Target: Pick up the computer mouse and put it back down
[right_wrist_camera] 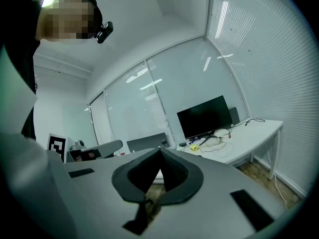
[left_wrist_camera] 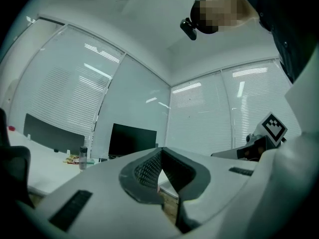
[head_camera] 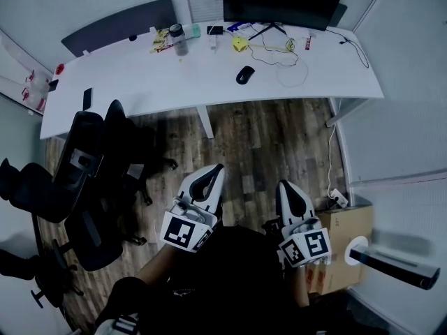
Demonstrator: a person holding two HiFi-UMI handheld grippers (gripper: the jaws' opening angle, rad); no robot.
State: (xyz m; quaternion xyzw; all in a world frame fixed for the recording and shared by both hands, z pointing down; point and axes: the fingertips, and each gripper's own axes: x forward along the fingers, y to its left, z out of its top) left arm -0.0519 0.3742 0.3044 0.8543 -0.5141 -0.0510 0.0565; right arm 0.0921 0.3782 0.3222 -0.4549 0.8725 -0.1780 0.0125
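Observation:
The black computer mouse [head_camera: 244,75] lies on the white desk [head_camera: 140,82], right of the desk's middle and in front of the dark monitor [head_camera: 279,2]. Both grippers are held low over the wooden floor, well short of the desk and far from the mouse. My left gripper [head_camera: 218,167] points toward the desk, its jaws closed tip to tip with nothing between them [left_wrist_camera: 160,151]. My right gripper [head_camera: 283,184] is beside it, also shut and empty [right_wrist_camera: 160,150]. The mouse cannot be made out in either gripper view.
Black office chairs [head_camera: 84,180] crowd the floor at the left. A cardboard box [head_camera: 346,239] and a power strip [head_camera: 339,199] sit at the right. A bottle [head_camera: 178,39], a yellow object [head_camera: 239,44], white cables [head_camera: 290,65] and a phone [head_camera: 87,98] lie on the desk.

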